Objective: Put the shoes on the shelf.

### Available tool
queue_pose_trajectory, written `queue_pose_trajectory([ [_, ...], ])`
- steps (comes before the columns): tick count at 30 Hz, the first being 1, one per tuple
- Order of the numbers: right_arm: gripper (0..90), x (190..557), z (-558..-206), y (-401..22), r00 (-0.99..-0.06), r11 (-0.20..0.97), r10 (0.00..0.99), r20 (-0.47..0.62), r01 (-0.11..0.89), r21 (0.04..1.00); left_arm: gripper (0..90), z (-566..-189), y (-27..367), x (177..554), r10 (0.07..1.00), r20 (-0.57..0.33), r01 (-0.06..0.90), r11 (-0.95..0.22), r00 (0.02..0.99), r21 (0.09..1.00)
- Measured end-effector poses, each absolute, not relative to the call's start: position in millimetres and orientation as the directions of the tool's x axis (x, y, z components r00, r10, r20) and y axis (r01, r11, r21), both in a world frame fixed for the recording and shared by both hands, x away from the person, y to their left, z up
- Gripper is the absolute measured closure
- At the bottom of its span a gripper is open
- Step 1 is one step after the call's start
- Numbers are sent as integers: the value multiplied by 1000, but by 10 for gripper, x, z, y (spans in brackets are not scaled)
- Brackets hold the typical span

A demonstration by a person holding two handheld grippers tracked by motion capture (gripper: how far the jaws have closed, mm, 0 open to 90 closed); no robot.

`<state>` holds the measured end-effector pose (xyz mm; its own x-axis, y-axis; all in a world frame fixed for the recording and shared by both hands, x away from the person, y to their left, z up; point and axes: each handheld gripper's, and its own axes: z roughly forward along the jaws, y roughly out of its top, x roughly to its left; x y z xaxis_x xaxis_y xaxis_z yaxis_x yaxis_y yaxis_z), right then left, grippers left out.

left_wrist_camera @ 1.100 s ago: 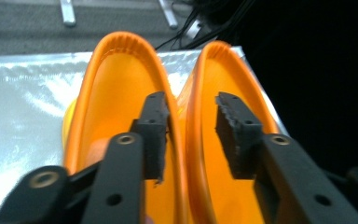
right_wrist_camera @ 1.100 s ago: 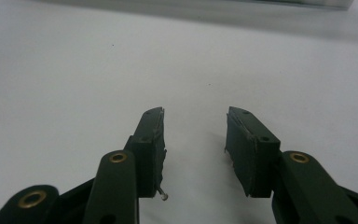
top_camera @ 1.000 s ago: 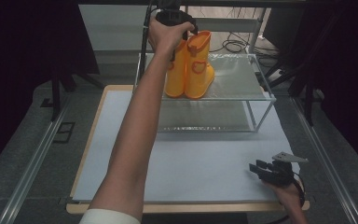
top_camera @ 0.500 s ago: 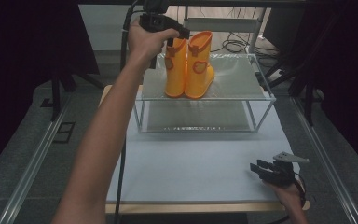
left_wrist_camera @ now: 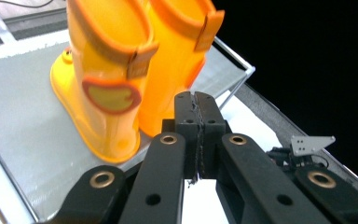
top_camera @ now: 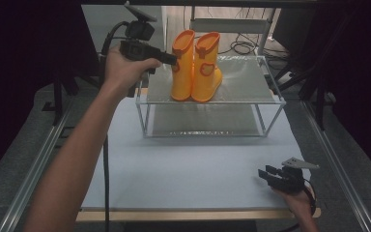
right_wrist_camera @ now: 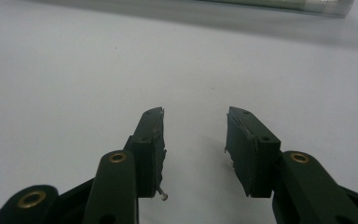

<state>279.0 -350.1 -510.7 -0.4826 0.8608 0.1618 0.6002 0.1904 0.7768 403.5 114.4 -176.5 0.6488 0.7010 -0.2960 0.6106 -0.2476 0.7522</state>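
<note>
Orange rubber boots point(top_camera: 195, 65) stand upright as a pair on the top shelf of a wire-framed rack point(top_camera: 232, 99), which sits at the far side of the pale tabletop point(top_camera: 183, 169). The left tool point(top_camera: 171, 59), held in a raised hand point(top_camera: 123, 72), hovers just beside the nearer boot's shaft; its jaws have just been closing and now meet with nothing between them. The right tool point(top_camera: 265, 173) rests near the tabletop's front edge, its jaws apart and empty.

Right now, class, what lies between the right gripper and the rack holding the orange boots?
In the high view, only bare white tabletop separates the right gripper from the rack under the orange boots.
</note>
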Motion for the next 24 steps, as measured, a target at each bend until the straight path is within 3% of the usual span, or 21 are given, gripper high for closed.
queue_pose_trajectory([
  [12,561,2790,-5109,-3494,-484,199,861,153,599,776,900,-2212,1319,3968,722,-285,633,-266,630,727],
  [24,561,2780,-5104,-3513,-480,192,863,157,600,776,900,-2590,1395,4138,772,-288,677,-236,566,697],
])
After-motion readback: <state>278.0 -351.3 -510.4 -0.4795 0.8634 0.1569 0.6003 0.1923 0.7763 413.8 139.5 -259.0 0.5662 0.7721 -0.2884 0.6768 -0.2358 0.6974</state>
